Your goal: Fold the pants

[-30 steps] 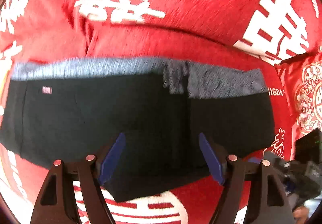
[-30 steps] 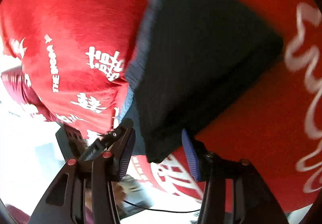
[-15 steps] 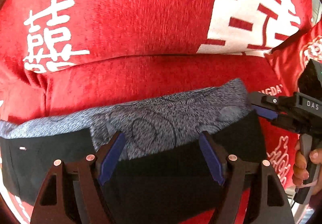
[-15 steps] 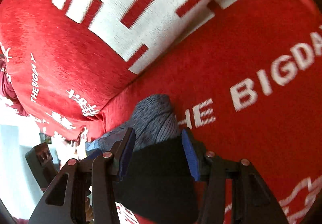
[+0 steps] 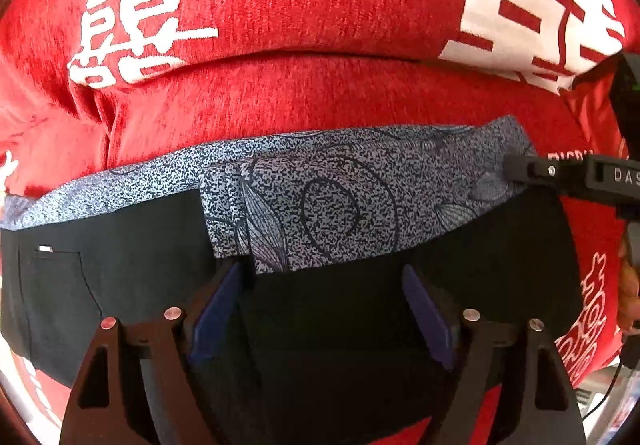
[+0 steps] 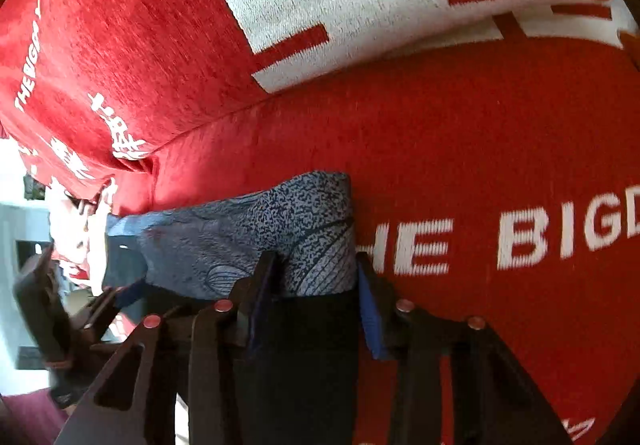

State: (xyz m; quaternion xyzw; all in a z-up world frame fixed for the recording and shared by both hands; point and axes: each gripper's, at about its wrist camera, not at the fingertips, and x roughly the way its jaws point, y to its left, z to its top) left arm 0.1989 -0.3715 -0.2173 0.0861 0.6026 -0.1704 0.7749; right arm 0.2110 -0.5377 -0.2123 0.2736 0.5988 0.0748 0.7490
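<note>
You see matt black cloth pants [image 5: 328, 325] with a speckled grey printed waistband [image 5: 320, 201], a fuzzy red chenille-like cover [image 5: 304, 5] under them, your gripper fingers [image 5: 218, 309] matt black plastic with smooth blue pads.
</note>
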